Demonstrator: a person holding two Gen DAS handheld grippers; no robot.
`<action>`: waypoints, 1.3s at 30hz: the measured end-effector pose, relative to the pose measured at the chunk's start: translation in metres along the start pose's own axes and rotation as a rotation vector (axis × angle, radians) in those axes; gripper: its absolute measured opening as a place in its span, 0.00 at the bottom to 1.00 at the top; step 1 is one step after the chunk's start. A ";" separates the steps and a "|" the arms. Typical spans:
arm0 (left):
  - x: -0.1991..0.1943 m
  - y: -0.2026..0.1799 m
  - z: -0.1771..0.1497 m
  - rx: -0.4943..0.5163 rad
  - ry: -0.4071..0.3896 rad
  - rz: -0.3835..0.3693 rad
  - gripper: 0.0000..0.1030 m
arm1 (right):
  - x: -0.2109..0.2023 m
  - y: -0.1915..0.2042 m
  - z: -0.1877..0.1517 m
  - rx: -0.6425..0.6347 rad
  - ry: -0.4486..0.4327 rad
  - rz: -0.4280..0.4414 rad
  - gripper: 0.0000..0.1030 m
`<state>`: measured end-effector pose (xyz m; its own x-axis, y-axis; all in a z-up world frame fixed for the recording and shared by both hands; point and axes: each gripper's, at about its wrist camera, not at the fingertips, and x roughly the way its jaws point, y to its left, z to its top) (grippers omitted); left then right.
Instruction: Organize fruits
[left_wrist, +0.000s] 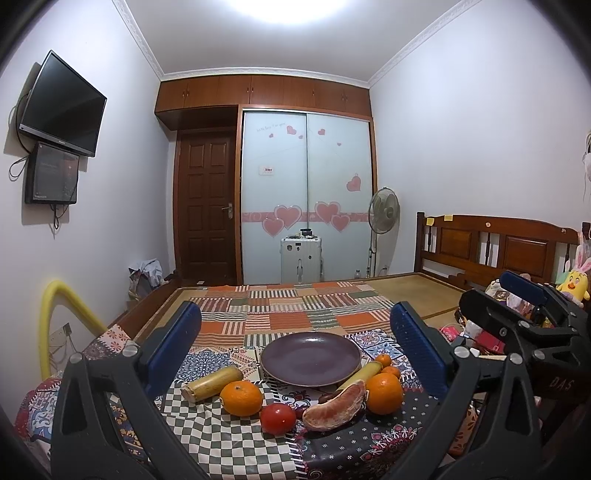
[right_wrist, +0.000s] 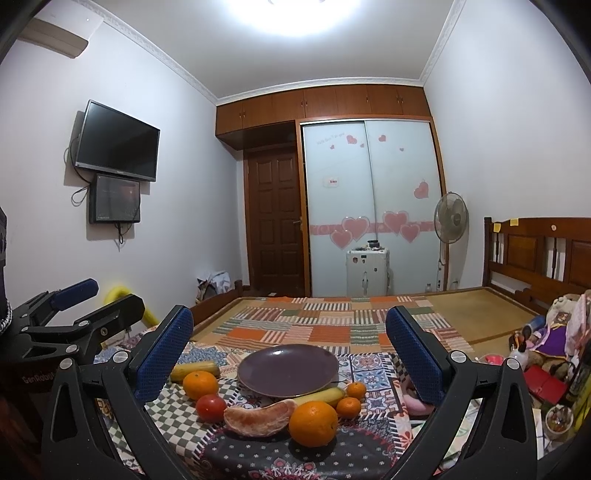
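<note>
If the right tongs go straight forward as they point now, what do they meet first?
Probably the purple plate, which lies centred between the open right tongs. The peeled grapefruit segment and large orange lie nearer but lower; depth is unclear.

This is a bedroom in a home. A wooden bed (left_wrist: 495, 251) with a headboard stands by the right wall. A big closet (left_wrist: 306, 192) has sliding doors with pink heart stickers. A brown door (left_wrist: 207, 210) is beside it. A TV (left_wrist: 61, 105) hangs on the left wall. A fan (left_wrist: 384, 214) and a yellow stuffed toy (left_wrist: 572, 284) are here too.
</note>
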<state>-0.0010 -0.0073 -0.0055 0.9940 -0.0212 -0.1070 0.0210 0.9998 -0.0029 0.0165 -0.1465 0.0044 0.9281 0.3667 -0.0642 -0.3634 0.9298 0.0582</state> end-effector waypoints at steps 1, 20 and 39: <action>0.000 0.000 0.000 0.000 -0.001 0.000 1.00 | 0.000 0.000 0.000 0.000 0.000 0.000 1.00; 0.001 0.004 -0.001 -0.013 0.007 -0.010 1.00 | 0.005 0.001 -0.003 0.000 0.017 0.000 1.00; 0.057 0.073 -0.062 -0.049 0.286 0.084 0.92 | 0.061 -0.032 -0.083 -0.061 0.349 -0.100 1.00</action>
<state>0.0503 0.0639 -0.0733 0.9213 0.0554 -0.3850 -0.0722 0.9970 -0.0295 0.0781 -0.1513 -0.0846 0.8796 0.2525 -0.4032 -0.2863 0.9578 -0.0246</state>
